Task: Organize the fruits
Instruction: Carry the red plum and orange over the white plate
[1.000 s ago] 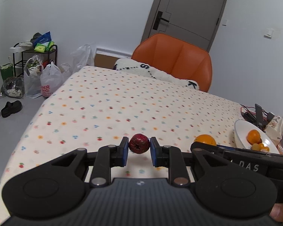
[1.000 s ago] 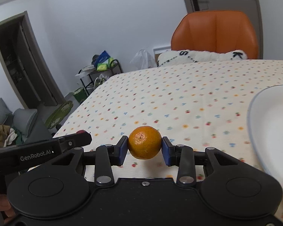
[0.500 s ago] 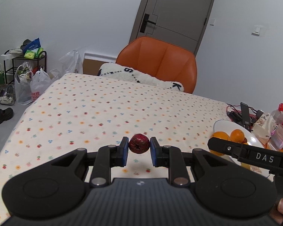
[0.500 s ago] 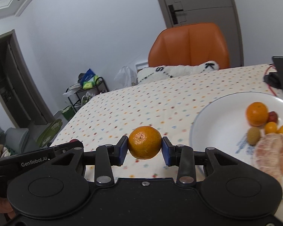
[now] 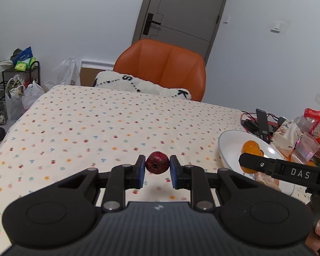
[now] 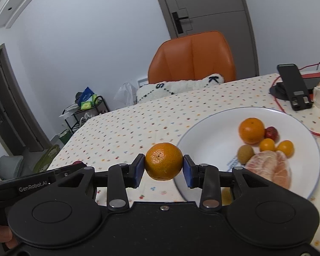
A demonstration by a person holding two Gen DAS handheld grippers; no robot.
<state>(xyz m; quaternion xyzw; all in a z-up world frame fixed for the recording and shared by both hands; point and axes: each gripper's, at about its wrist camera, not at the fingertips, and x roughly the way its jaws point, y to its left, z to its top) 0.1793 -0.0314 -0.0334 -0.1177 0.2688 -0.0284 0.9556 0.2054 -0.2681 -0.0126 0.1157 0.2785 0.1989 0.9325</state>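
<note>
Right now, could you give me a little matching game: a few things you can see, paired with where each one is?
Things:
1. mandarin
2. dark red fruit
3. peeled citrus segments
4. white cushion

Places:
A. on the orange chair
B. gripped in the left tongs
C. lying on the white plate
D. gripped in the right tongs

Pairs: 1-D, 2-B, 3-C, 4-A
</note>
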